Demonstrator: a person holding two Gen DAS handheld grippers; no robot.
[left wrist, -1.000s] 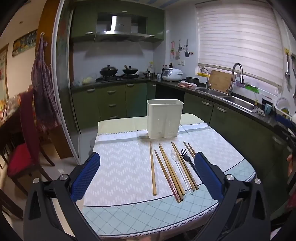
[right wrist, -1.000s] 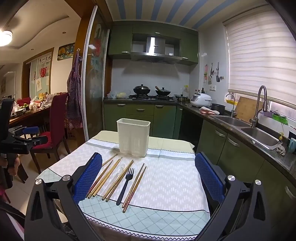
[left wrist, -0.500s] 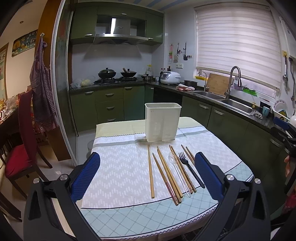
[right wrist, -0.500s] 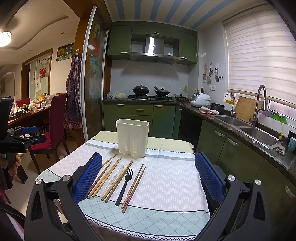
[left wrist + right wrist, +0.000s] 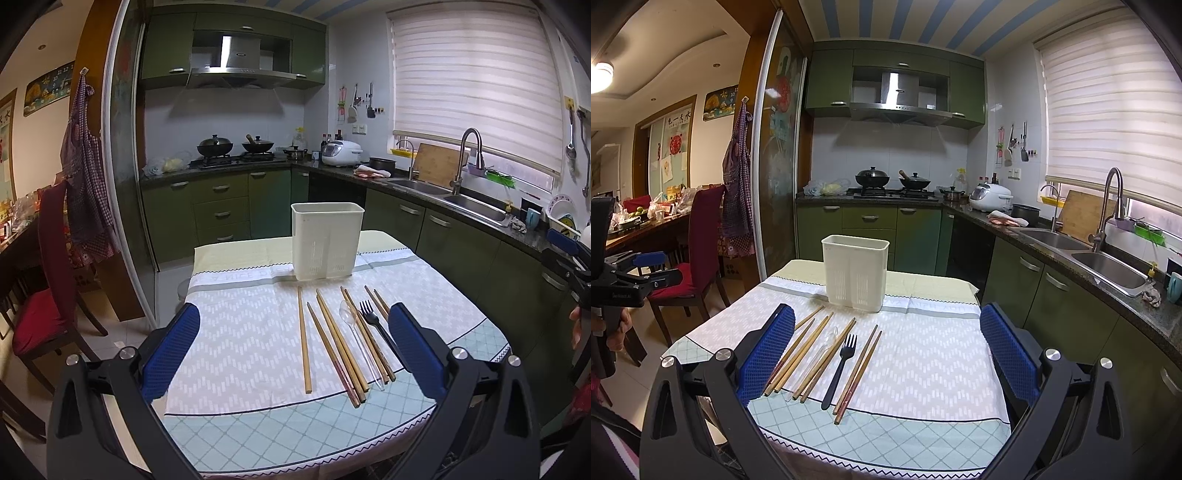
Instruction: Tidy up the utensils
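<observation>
A cream utensil holder point(image 5: 326, 242) stands upright at the far side of the clothed table; it also shows in the right wrist view point(image 5: 855, 272). In front of it lie several wooden chopsticks point(image 5: 338, 341) point(image 5: 803, 350), a clear plastic spoon point(image 5: 356, 338) point(image 5: 823, 347) and a black fork point(image 5: 375, 325) point(image 5: 840, 367). My left gripper point(image 5: 293, 349) is open and empty, held above the near table edge. My right gripper point(image 5: 886, 349) is open and empty, also above the near edge.
The table point(image 5: 280, 428) has a white and pale green cloth. A red chair point(image 5: 696, 254) stands left of it. Green kitchen cabinets point(image 5: 1067, 314) with a sink point(image 5: 1108, 266) run along the right. A stove with pots point(image 5: 236, 147) is at the back.
Both grippers have drawn back and risen slightly, so the table and utensils sit a little lower and farther in view. Nothing on the table has moved.
</observation>
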